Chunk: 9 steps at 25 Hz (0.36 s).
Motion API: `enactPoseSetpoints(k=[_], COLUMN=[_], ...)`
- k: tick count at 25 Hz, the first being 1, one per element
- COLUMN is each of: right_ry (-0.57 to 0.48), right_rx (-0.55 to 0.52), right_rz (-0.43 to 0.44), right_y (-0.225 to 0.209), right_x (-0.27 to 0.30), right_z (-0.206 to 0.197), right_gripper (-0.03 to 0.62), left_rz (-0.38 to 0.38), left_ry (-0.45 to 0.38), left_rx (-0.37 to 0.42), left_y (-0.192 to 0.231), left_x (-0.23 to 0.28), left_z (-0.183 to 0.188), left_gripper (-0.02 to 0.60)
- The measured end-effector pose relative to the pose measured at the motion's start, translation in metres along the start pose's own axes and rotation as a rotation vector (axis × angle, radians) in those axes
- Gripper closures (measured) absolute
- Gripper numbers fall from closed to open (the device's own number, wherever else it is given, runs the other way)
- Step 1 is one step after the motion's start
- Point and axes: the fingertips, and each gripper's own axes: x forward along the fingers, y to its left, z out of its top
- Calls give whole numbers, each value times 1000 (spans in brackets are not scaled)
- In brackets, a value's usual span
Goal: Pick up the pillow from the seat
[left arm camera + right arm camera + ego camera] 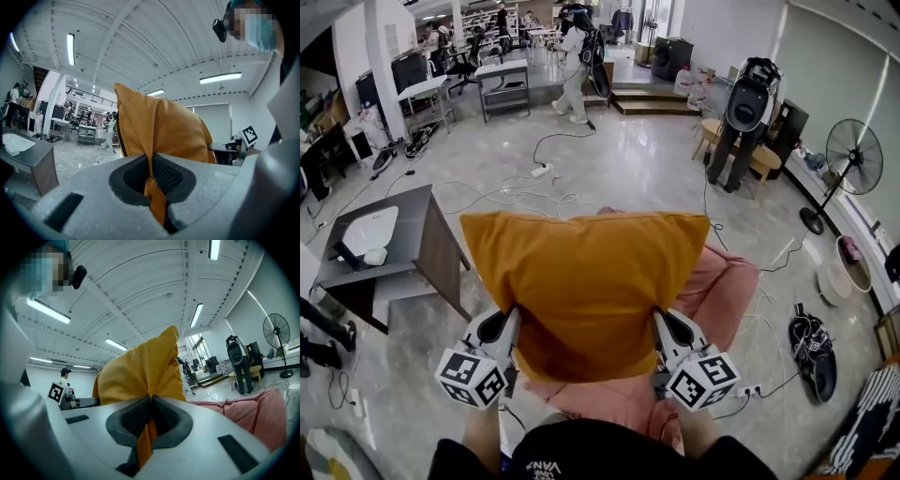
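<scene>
2 grips, left claw (512, 317) and right claw (657, 319), clamp the pillow (586, 281) above pink seat (727, 286) beside table (417, 211).

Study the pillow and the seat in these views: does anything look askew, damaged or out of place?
Nothing damaged. The orange pillow is held over the pink seat, its near edge pinched and bunched in the left gripper and right gripper. Loose cables sprawl across the floor.

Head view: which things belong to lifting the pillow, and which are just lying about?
Job: pillow, pinched at its lower corners by left gripper and right gripper; pink seat below it.
Lying about: grey table, standing fan, power strip.
</scene>
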Motion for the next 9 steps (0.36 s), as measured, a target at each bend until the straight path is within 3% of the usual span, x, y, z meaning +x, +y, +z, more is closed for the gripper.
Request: enactPoseSetpoints(k=[9], right_ry=[4], right_rx=[-3], right_rz=[-8], right_y=[-3], right_x=[10], right_z=[-3], right_gripper=[585], left_rz=[-7], left_ry=[6], left_rx=[-5], left_y=[9], left_x=[9], left_z=[-3], left_gripper=[557])
